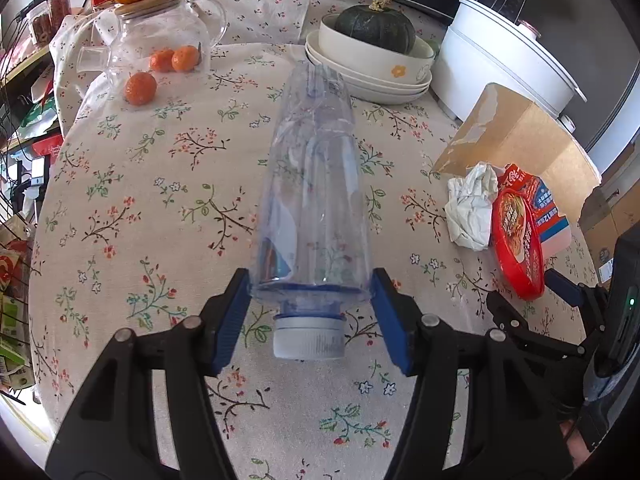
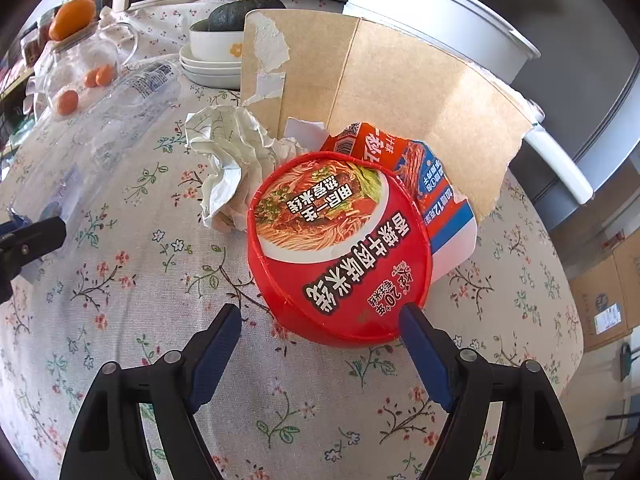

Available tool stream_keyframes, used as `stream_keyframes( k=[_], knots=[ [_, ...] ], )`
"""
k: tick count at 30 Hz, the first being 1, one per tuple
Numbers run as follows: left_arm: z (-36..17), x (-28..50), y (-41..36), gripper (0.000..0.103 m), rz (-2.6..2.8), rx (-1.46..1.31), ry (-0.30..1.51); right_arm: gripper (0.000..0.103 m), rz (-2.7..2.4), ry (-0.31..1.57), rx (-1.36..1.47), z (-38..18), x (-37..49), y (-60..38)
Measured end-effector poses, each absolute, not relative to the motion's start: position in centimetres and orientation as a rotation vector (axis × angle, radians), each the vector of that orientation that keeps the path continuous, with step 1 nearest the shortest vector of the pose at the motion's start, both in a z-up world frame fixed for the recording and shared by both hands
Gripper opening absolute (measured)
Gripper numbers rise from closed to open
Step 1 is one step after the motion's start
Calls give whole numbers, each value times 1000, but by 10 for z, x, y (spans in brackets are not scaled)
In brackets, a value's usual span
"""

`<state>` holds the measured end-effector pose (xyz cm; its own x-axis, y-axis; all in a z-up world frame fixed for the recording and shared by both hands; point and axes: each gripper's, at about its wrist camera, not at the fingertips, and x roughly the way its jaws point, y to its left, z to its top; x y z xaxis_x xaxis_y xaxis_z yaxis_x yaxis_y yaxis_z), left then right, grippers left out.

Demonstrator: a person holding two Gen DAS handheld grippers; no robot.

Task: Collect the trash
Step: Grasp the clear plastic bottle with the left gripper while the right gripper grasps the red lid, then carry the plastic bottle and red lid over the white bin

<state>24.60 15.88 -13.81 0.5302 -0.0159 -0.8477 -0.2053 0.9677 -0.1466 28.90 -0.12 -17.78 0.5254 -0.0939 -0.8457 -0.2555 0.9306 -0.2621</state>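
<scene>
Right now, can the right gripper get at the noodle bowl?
Probably yes. The right gripper is open with the noodle bowl right ahead, its rim already between the fingers, nothing blocking. The crumpled paper lies beyond.

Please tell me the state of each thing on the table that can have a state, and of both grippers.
Plastic bottle: lying flat, empty, capped.
Left gripper: pads against the bottle's shoulder.
Noodle bowl: tipped on its side, lid on.
Right gripper: open around the bowl's rim.
Paper ball: crumpled.
Cardboard: torn, leaning.
Glass teapot: lidded, orange on top.
</scene>
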Motion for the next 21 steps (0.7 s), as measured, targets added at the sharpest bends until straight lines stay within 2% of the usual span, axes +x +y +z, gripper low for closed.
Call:
stream_keyframes(
  k=[1, 6, 9, 15, 21],
  knots=[
    [-136, 245, 161, 62, 115, -245, 1003, 76, 97, 1007, -401, -180, 289, 3],
    [-118, 237, 166, 62, 114, -268, 950, 43, 100, 958, -494, -179, 283, 15],
    [-104, 231, 165, 62, 113, -266, 906, 31, 107, 901, -513, -164, 277, 14],
    [-77, 219, 157, 61, 108, -213, 817, 17, 151, 861, -395, -127, 264, -2],
    [-51, 203, 152, 61, 92, -191, 725, 17, 218, 879, -174, -90, 258, -40]
  ],
)
